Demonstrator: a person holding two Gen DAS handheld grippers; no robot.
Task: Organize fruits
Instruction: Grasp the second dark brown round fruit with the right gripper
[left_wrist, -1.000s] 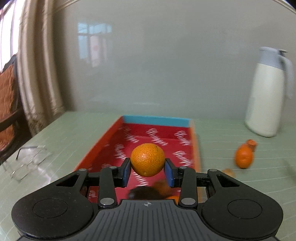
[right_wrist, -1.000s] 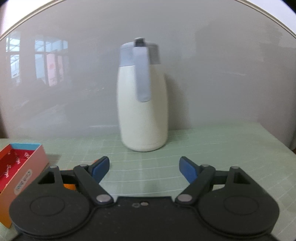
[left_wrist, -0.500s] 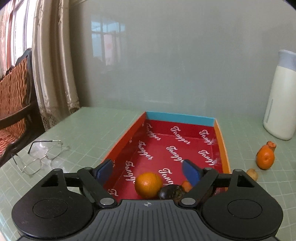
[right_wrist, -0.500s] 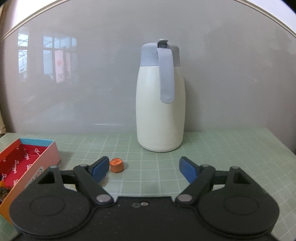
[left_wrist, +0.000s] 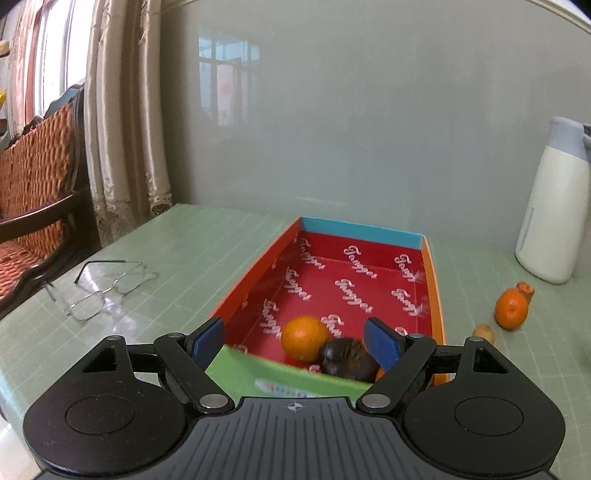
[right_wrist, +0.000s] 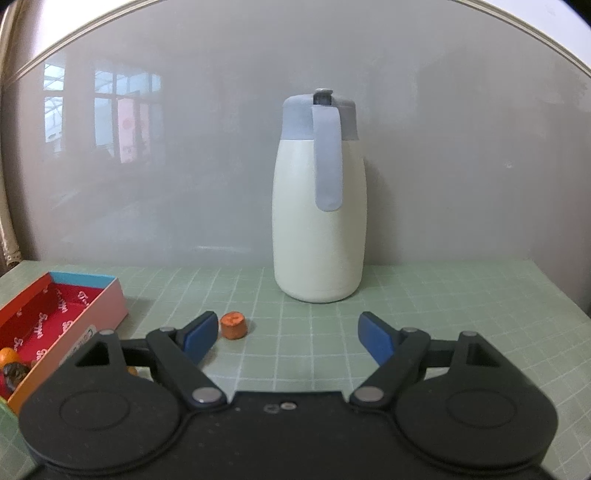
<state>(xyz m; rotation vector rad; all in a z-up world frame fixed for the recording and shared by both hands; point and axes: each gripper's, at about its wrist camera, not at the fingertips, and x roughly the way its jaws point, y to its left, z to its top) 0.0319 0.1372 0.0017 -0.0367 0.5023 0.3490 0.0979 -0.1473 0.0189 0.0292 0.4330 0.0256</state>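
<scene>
In the left wrist view a red-lined box (left_wrist: 373, 236) lies lengthwise on the green table. An orange (left_wrist: 305, 338) and a dark round fruit (left_wrist: 345, 359) rest at its near end. My left gripper (left_wrist: 295, 341) hangs open above that near end, holding nothing. To the right of the box lie another orange (left_wrist: 511, 308), a small brownish fruit (left_wrist: 484, 333) and an orange-red piece (left_wrist: 525, 290). The right wrist view shows my right gripper (right_wrist: 286, 336) open and empty, with the orange-red piece (right_wrist: 233, 325) just beyond its left fingertip and the box (right_wrist: 107, 299) at far left.
A white thermos jug with a grey lid (right_wrist: 319, 221) stands at the back of the table near the wall; it also shows at the right in the left wrist view as the jug (left_wrist: 554, 206). Wire-rimmed glasses (left_wrist: 103, 288) lie left of the box. A wicker chair (left_wrist: 33, 184) stands off the table's left edge.
My left gripper opened and let go of the orange, which now lies in the box beside the dark fruit; the gripper then drew back. The right wrist view swung left, bringing the orange-red piece into sight.
</scene>
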